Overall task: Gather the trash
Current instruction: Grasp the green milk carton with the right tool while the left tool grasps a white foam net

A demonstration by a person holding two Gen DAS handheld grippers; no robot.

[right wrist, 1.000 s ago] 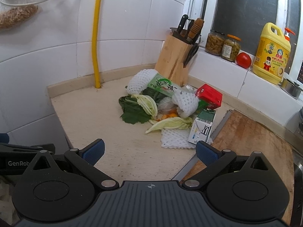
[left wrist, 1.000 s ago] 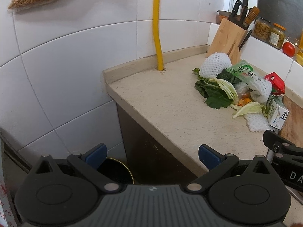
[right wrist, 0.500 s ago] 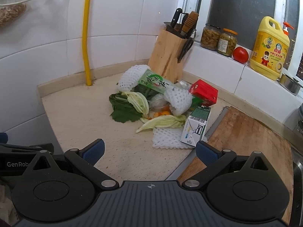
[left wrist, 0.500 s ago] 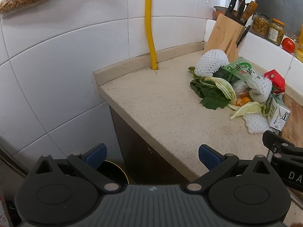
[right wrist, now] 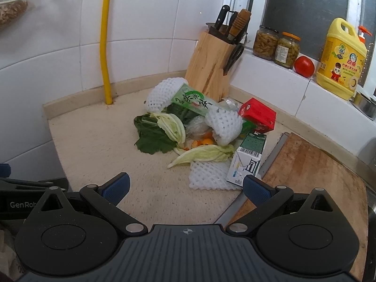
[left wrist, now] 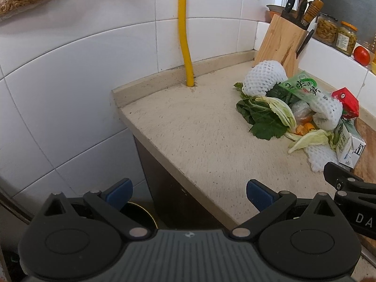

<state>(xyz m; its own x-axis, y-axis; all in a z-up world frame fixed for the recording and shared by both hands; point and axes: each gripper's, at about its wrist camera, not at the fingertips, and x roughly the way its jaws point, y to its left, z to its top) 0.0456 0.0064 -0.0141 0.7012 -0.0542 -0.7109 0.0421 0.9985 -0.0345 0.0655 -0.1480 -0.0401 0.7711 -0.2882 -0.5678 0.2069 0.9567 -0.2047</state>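
Trash pile [right wrist: 199,136] partly hides orange peel [right wrist: 202,142].

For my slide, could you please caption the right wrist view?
Open right gripper faces kitchen trash pile on countertop beside knife block.

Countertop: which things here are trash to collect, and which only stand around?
Trash: foam nets, leaves, orange peel, green packet, red box, milk carton.

Not trash: knife block, jars, tomato, detergent, cutting board.

Bright, even light, sharp focus; fisheye bends edges, corners go black.
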